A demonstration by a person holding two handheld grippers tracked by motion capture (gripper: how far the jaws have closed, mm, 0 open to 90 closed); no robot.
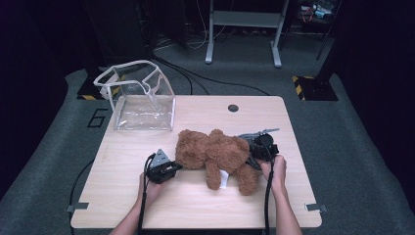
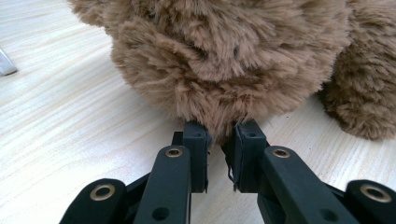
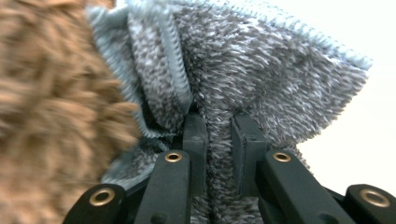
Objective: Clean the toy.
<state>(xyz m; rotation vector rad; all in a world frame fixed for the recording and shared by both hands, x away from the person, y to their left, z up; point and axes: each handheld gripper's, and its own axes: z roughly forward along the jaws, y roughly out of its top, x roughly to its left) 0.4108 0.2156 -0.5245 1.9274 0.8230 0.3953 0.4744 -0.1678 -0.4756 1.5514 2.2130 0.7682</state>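
High view: a brown bear (image 1: 215, 154) lies flat at the centre of the desk (image 1: 195, 205), with a clear bag (image 1: 139, 95) standing open at the upper left. The left tool (image 1: 172, 169) sits at the bear's left edge; the right tool (image 1: 254, 157) sits at its right edge, beside a grey cloth (image 1: 249, 137) showing there.

Left gripper view: the left tool (image 2: 221, 140) has its jaws nearly together, pinching just a tuft of the bear's (image 2: 219, 60) fur at the very tips. That is a shallow bite. If the hand lifts from here, the pile will likely slide out and the bear drop back onto the desk (image 2: 70, 116).

Right gripper view: the right tool (image 3: 218, 123) is clenched on a fold of the cloth (image 3: 261, 70), with the bear's fur (image 3: 51, 116) blurred along the left of the frame. I judge the cloth grip firm, since the fold runs deep between the jaws. I cannot tell whether the cloth is attached to the bear; if it is loose, pulling may carry it off alone.

With both holds at opposite ends, an uneven lift could tilt the bear and drag it, and a sagging body may catch the bag's soft rim and tip it.
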